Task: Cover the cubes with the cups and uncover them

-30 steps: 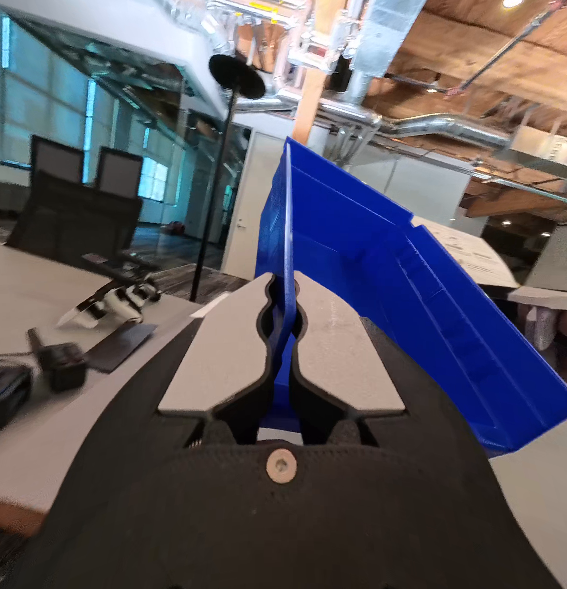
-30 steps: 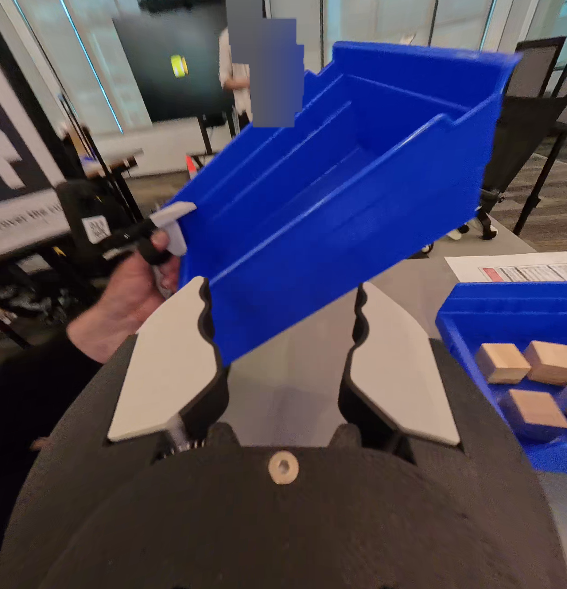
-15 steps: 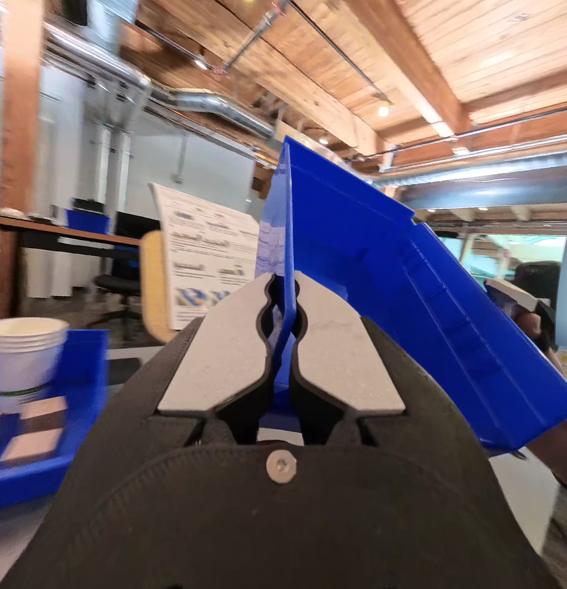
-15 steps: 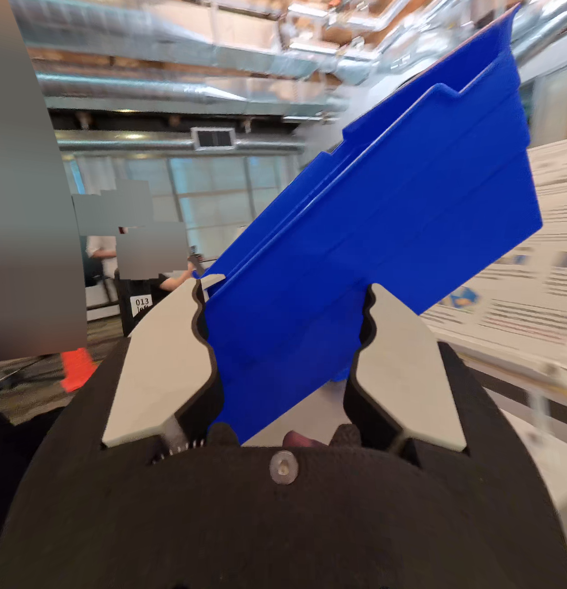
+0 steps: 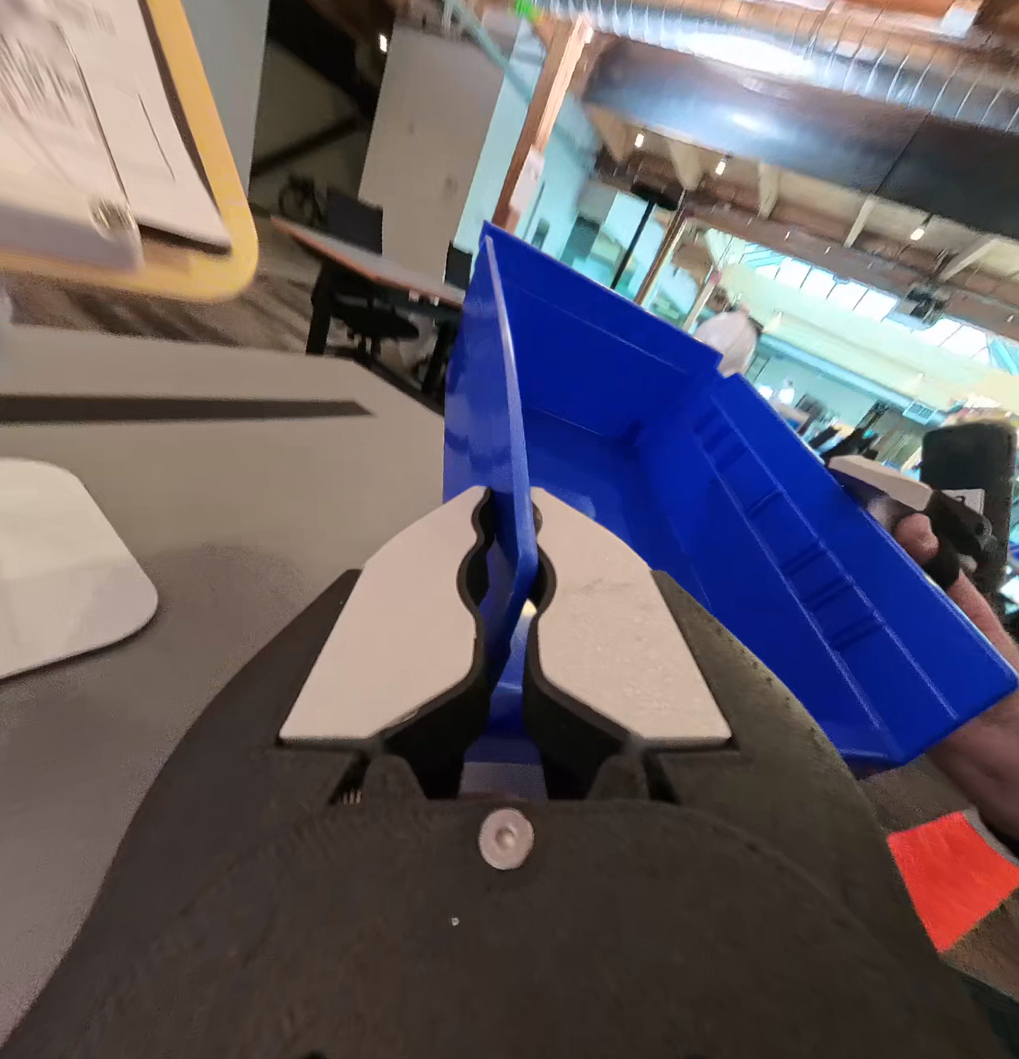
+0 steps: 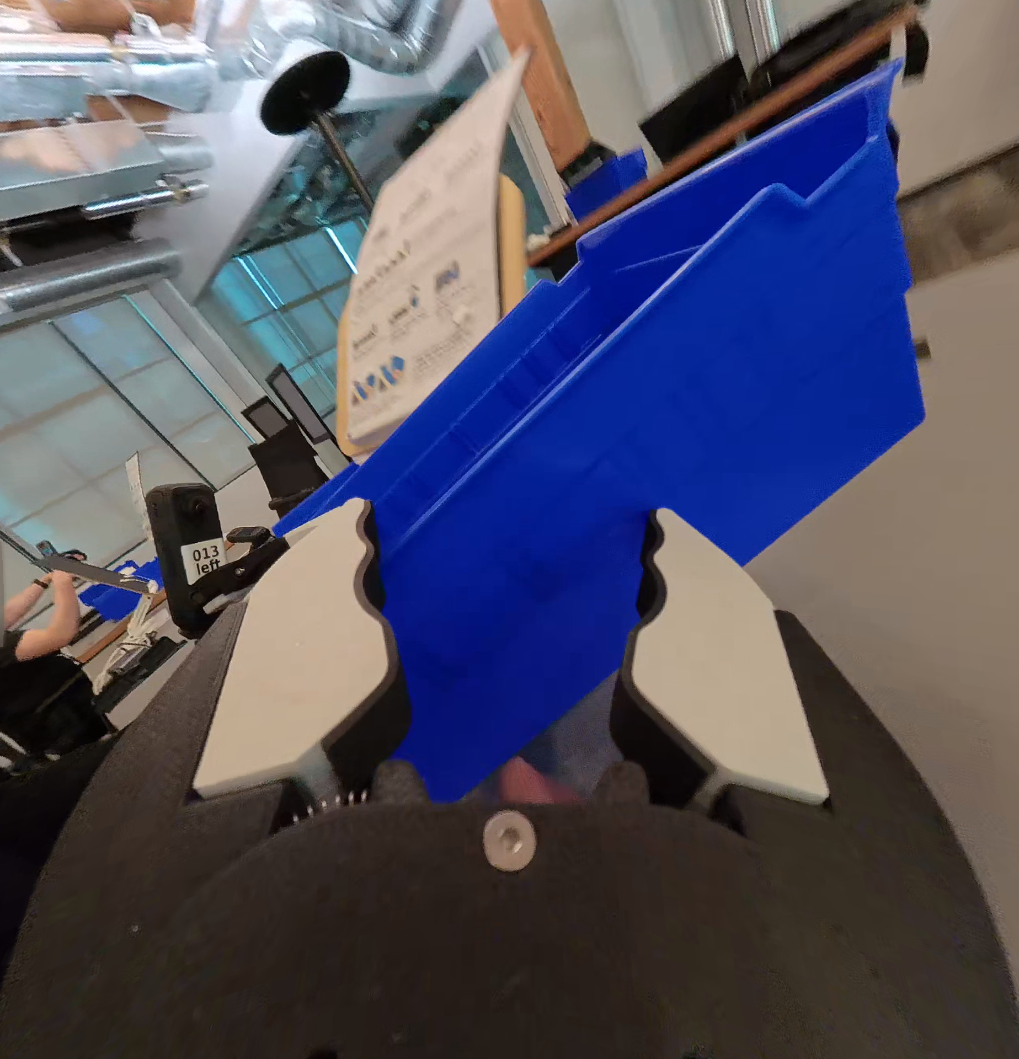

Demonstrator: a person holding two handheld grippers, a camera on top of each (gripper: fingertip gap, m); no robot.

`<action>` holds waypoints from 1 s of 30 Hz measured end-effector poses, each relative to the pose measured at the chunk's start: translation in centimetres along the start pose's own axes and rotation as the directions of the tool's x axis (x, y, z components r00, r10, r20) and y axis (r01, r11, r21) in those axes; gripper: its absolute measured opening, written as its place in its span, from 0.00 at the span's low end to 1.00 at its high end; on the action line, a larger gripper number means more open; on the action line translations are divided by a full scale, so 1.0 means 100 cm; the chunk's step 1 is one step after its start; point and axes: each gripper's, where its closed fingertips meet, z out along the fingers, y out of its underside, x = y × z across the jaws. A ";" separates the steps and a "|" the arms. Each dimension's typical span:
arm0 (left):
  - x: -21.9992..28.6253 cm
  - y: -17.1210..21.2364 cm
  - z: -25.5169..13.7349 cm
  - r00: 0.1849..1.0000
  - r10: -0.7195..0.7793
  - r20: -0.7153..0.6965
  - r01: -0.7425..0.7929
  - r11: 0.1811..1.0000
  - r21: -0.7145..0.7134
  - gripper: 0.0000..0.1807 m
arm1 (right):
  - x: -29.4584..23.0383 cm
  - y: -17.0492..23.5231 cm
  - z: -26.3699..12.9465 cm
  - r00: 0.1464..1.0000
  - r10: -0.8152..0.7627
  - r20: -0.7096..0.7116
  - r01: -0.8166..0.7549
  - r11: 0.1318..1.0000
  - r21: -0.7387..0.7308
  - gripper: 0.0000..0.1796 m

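Left wrist view: left gripper (image 5: 508, 533) clamped on the thin side wall of a blue plastic bin (image 5: 725, 516), wall edge pinched between both grey fingers (image 5: 404, 619). Bin is off the table, tilted, open side facing right of frame, nothing visible inside. At the right edge a person's hand (image 5: 982, 687) sits against the bin's outer side, holding the other gripper, of which only a white fingertip and black body show. Grey table (image 5: 209, 516) lower left, white rounded stand base (image 5: 48, 573) at left edge, blurred printed sheet on a wooden clipboard (image 5: 123, 143) upper left. Orange-red tape patch (image 5: 948, 877) lower right. No cups or cubes in view.

Right wrist view: right gripper (image 6: 510, 550) jaws apart, the bin (image 6: 667, 401) filling the gap between them, corner down near the gripper base; cannot tell whether the fingers actually grip it. Bin slants up to the upper right. Clipboard with sheet (image 6: 432, 258) behind it, upper centre. Left gripper's black camera body (image 6: 189, 561) at left edge. Cups and cubes not visible here either.
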 end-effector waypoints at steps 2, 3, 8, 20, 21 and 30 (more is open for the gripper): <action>-0.007 0.020 0.010 1.000 -0.017 0.023 0.019 0.997 -0.076 0.05 | 0.023 0.017 0.003 0.997 0.066 -0.026 -0.068 0.996 -0.055 0.49; -0.012 0.027 0.012 0.999 -0.029 0.036 0.032 0.995 -0.098 0.05 | 0.032 0.026 0.005 0.995 0.099 -0.030 -0.101 0.992 -0.079 0.49; -0.032 0.049 0.014 0.993 -0.075 0.092 0.091 0.980 -0.175 0.07 | 0.057 0.061 0.019 0.983 0.176 -0.053 -0.184 0.952 -0.244 0.49; -0.033 0.049 0.000 0.988 -0.154 0.010 0.153 0.976 -0.156 0.12 | 0.067 0.058 0.021 0.986 0.163 -0.036 -0.166 0.943 -0.287 0.50; -0.033 0.041 -0.005 0.990 -0.143 -0.012 0.140 0.980 -0.140 0.14 | 0.066 0.053 0.018 0.988 0.151 -0.040 -0.156 0.949 -0.276 0.50; -0.063 -0.005 -0.029 0.980 0.038 -0.194 -0.088 0.962 -0.257 0.11 | 0.017 0.063 -0.006 0.993 -0.050 -0.104 0.001 0.903 -0.429 0.48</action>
